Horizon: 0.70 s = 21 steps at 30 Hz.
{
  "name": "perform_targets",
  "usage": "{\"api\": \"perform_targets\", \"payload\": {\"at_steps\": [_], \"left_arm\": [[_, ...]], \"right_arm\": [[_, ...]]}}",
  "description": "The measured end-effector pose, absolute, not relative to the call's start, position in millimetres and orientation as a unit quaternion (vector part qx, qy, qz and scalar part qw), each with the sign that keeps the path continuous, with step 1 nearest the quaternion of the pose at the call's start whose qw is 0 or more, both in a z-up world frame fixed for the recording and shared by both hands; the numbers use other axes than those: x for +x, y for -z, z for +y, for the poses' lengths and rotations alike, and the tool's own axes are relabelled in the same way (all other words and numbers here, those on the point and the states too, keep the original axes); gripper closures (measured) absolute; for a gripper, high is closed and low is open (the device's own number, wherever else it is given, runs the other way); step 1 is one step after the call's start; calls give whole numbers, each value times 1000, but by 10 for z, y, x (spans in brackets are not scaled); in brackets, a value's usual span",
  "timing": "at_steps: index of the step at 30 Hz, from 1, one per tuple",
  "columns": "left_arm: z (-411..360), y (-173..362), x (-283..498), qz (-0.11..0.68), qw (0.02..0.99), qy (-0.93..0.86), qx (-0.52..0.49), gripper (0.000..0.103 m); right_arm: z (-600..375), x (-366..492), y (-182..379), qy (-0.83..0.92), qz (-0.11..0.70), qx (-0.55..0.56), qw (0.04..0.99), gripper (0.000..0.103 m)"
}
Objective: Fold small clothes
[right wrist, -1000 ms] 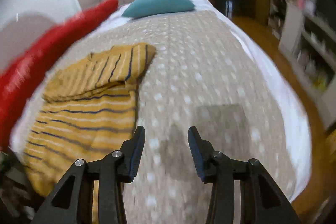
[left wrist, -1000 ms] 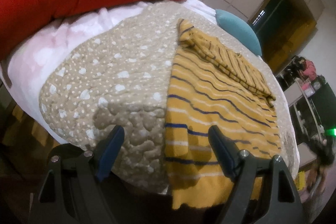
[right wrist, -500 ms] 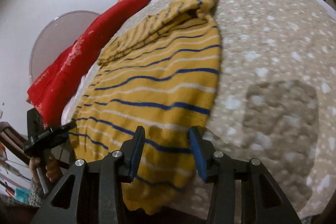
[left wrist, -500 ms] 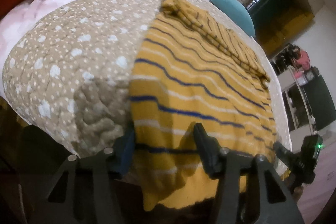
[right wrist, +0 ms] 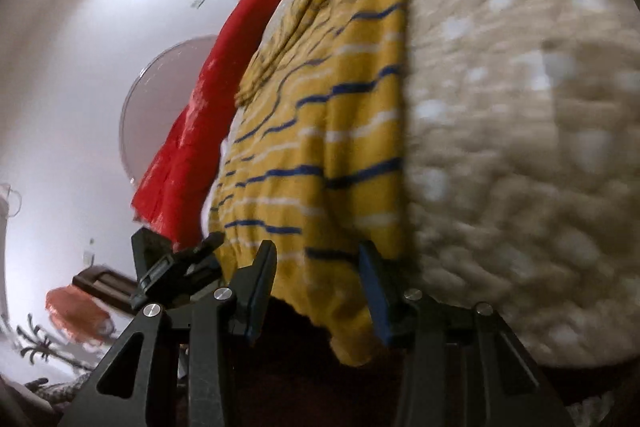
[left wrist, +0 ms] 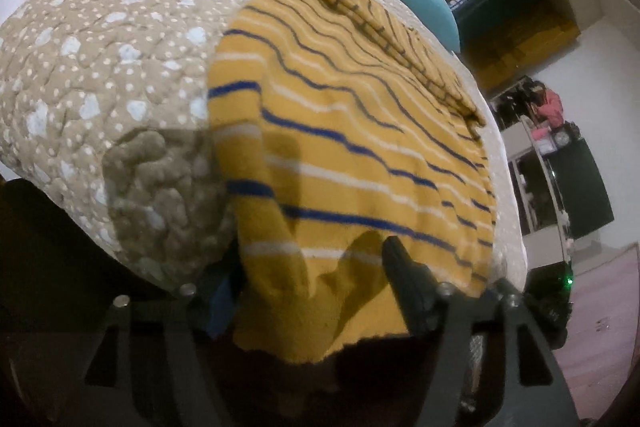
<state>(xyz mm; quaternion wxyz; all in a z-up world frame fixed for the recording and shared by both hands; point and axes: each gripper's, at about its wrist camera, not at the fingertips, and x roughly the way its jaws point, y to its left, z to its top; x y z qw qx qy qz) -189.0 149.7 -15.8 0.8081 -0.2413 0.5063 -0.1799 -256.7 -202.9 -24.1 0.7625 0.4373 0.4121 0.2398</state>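
Jaws of both grippers straddle the striped shirt's point(left wrist: 352, 131) hem — seemingly unclamped.

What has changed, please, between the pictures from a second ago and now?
Both tools came forward to the near hem of the yellow striped knit garment: the left tool and the right tool now straddle it, jaws open, not yet pinching. The beige dotted quilt and the garment's far fold are unchanged.

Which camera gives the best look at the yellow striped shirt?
The left wrist view: the yellow striped shirt lies spread across the quilt, sharp from hem to bunched top. The right wrist view shows it edge-on, blurred and partly hidden.
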Motion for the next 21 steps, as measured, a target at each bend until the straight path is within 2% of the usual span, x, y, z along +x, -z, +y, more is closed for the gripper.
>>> {"api": "perform_targets", "payload": {"at_steps": [5, 8, 11, 14, 16, 20, 21], "left_arm": [[1571, 122, -1904, 491, 812, 186, -257, 35], [1671, 102, -1877, 479, 810, 183, -285, 35], [1717, 164, -1822, 484, 798, 190, -305, 31], [1723, 276, -1770, 487, 777, 208, -340, 21], [1727, 320, -1765, 486, 765, 218, -362, 19], [1663, 283, -1822, 486, 767, 228, -351, 22], [1633, 270, -1834, 488, 770, 229, -342, 30]], "right_arm": [[-2289, -2813, 86, -191, 376, 431, 797, 54], [-2383, -2732, 212, -175, 385, 451, 786, 54], [-2288, -2604, 364, -197, 406, 465, 761, 54], [-2107, -2534, 479, -232, 418, 476, 738, 53], [-1946, -2495, 517, -254, 426, 473, 728, 53], [-1643, -2462, 505, -281, 447, 434, 730, 54], [-1589, -2456, 486, -284, 450, 424, 733, 53]]}}
